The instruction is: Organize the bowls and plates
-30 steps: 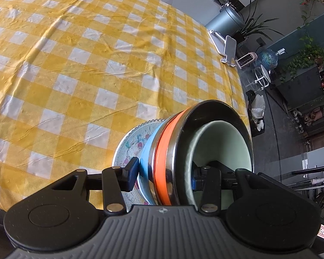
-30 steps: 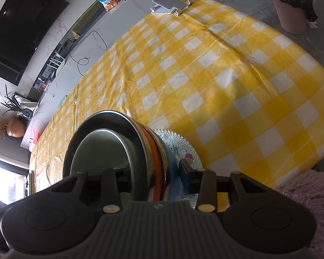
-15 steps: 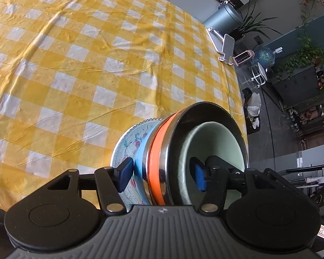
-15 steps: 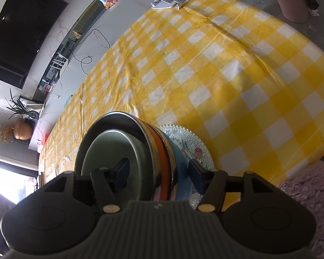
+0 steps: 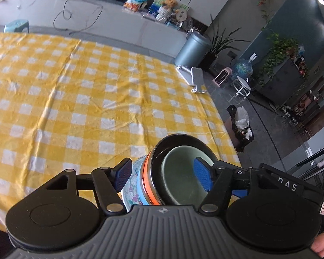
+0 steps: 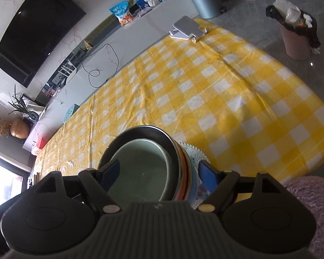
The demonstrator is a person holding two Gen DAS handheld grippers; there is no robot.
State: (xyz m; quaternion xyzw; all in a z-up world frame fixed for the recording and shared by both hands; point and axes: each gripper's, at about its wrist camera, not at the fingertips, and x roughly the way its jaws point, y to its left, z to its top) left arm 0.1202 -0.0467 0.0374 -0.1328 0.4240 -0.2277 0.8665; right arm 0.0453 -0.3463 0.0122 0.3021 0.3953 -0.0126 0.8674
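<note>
Stack (image 5: 162, 179): bowls nested on a plate, set on the table (image 5: 75, 99).
Left tongs (image 5: 163, 173): spread wide, nothing gripped.
Right tongs (image 6: 159, 170): spread wide, nothing gripped.

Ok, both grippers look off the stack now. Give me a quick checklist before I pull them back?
1. Left gripper jaws open: ok.
2. Right gripper jaws open: ok.
3. Green bowl nested in steel bowl: ok.
4. Stack seated on floral plate: ok.
5. Pads free of the rims: cannot tell; each gripper has one finger over the bowl opening.
6. Plate well onto the tablecloth: cannot tell, near edge hidden.
</note>
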